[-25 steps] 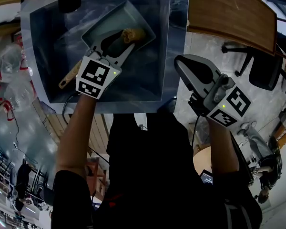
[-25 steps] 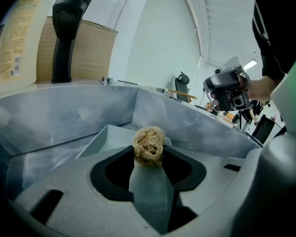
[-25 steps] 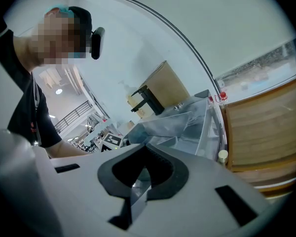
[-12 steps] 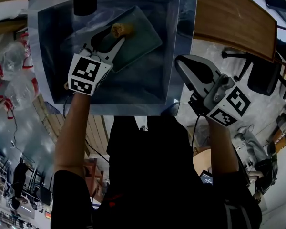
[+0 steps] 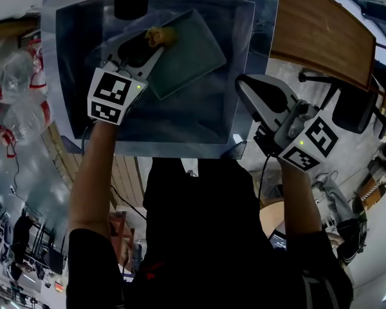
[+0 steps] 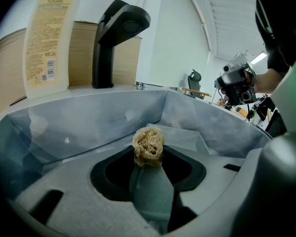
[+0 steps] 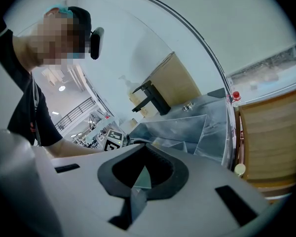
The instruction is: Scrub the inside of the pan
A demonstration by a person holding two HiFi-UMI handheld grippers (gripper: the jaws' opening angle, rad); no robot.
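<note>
One pan (image 5: 188, 53), one scrubber (image 6: 148, 144) pinched in left tongs (image 6: 149, 166).

The left gripper (image 6: 148, 158) has its jaws closed on a tan, fibrous scrubber (image 6: 148, 144) and holds it low inside the grey sink (image 6: 89, 120). The pan (image 6: 187, 135) shows just behind the scrubber. On the sink's far edge stand a black tap (image 6: 113, 38) and, further left, a labelled bottle (image 6: 46, 46).

Nothing legible: the bottle label (image 6: 45, 43) has fine print and a barcode too small to read, and the left gripper (image 5: 154, 42) and right gripper (image 5: 242, 84) cubes show only black-and-white square markers.
</note>
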